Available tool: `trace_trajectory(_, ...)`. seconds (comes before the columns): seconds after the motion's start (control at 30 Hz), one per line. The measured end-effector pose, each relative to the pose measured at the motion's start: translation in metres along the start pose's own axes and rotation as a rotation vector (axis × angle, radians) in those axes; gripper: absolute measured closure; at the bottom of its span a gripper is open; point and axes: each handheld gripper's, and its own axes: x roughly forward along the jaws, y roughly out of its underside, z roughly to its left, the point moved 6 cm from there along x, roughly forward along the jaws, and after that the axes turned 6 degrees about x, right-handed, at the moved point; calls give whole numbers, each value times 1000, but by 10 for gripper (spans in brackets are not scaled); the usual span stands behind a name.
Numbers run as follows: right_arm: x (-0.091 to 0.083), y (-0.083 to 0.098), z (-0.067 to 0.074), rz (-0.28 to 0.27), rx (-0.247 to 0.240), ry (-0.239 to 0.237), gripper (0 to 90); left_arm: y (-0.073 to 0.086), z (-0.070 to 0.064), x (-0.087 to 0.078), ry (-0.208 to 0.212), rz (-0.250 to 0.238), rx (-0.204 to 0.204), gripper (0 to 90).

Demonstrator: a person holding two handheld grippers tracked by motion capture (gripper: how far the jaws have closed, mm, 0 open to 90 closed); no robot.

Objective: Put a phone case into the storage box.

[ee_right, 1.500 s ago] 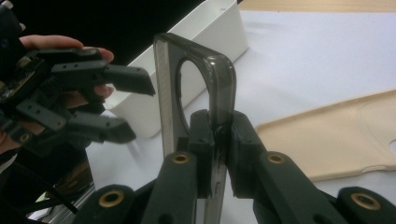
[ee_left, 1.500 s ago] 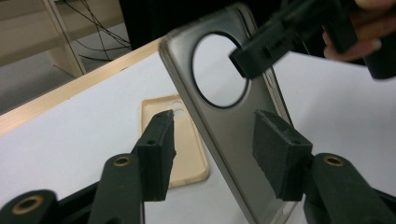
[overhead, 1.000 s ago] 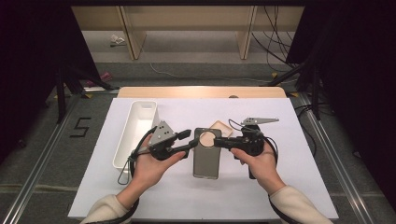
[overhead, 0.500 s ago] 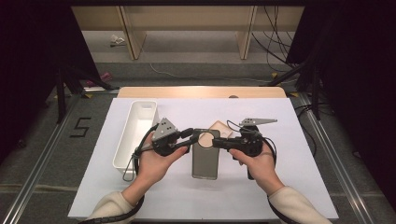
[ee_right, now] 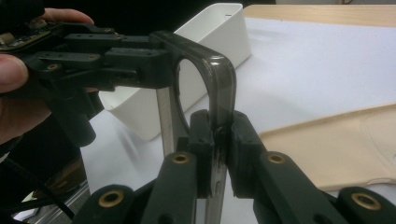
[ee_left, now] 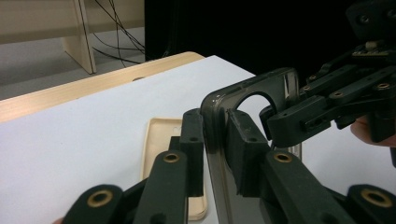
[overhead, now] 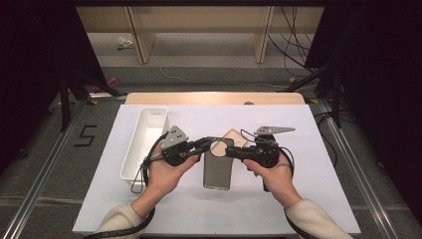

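We count two phone cases: both grippers, left gripper (overhead: 208, 144) just closing and right gripper (overhead: 230, 152), clamp the smoky case (overhead: 217, 167); the left gripper view exposes the beige case (ee_left: 161, 140) beyond its fingers.

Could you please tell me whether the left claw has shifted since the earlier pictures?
No: the left claw stays beside the white rectangular plastic bin; its jaws have just been closing onto the smoky translucent phone case.

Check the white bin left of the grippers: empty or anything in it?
Empty, as far as visible. In the high view the white bin shows a bare floor; the right gripper view shows its outer wall, not the inside.
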Motion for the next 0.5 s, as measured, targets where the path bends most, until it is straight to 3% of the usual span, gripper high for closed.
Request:
trace_trajectory(0.07,0,0,0,-1,-14,12,818,-1,0,-2,4,-11,-8,816)
trace_trajectory(0.3,1,0,0,-5,-28,20,814,-2,-1,-3,-9,-15,11,829)
trace_trajectory(0.5,2,1,0,-4,-36,26,807,-4,-3,-5,-19,-17,57,833)
